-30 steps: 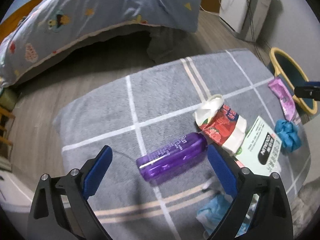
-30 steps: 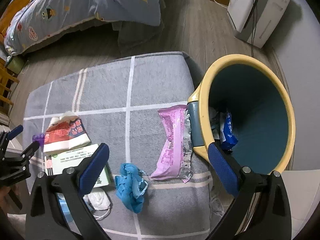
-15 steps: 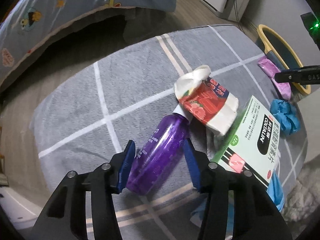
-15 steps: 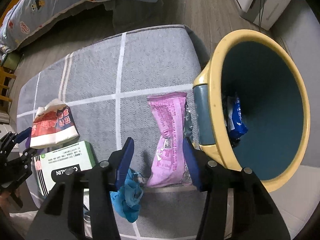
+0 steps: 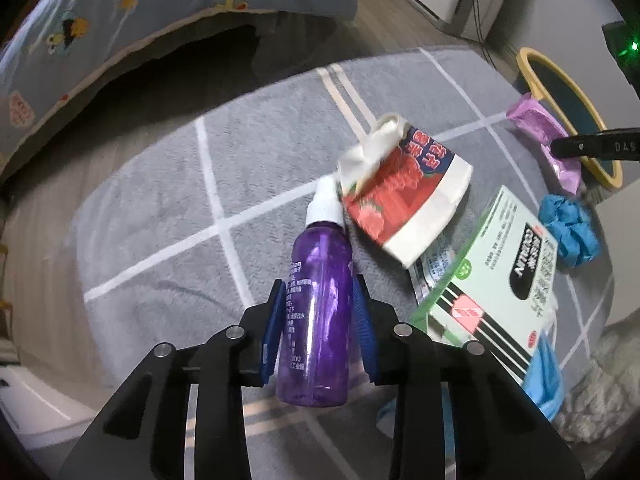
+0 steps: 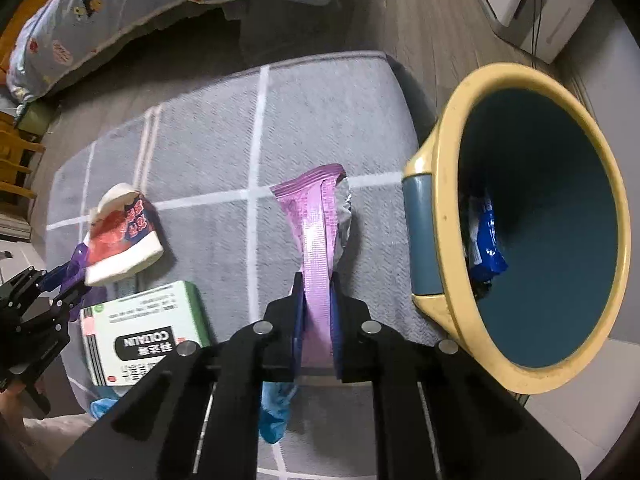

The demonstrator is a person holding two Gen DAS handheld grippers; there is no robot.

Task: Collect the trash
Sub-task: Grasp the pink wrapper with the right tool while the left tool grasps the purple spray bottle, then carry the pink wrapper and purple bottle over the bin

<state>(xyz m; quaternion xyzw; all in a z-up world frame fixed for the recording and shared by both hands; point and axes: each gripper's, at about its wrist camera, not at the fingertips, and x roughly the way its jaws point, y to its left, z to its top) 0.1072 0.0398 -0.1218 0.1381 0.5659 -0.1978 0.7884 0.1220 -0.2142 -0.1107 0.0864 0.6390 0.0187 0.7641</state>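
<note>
Bottle (image 5: pixel 318 316) and wrapper (image 6: pixel 316 240) each lie lengthwise between a pair of fingers, running straight out ahead of them, and the coming move turns on where the bin (image 6: pixel 440 184) sits from each grip.

Between the blue pads of the left gripper (image 5: pixel 320 320) lies the purple bottle, its body filling the gap, its white cap pointing away past the fingertips and its base back toward the hinge. The jaws are closing, and the pads already look pressed against its sides. Just beyond the cap rests a crumpled red and white carton (image 5: pixel 404 192); off to the right of the fingers lie a green and white box (image 5: pixel 500 276) and a balled blue glove (image 5: pixel 568 228).

The right gripper (image 6: pixel 316 320) is closing too, its pads pinching the near end of the pink wrapper, which has buckled into a ridge between them. The rest of the wrapper stretches forward on the grey rug (image 6: pixel 208 152).

The bin stands just to the right of the right gripper's fingers, its yellow rim tipped toward them, with some blue packaging already inside. From the left gripper it lies well apart, far off to the right beyond the box and glove. So the right hand is much the nearer; a short lift and swing rightward should carry the wrapper over the rim, while the bottle has to cross the whole rug.
</note>
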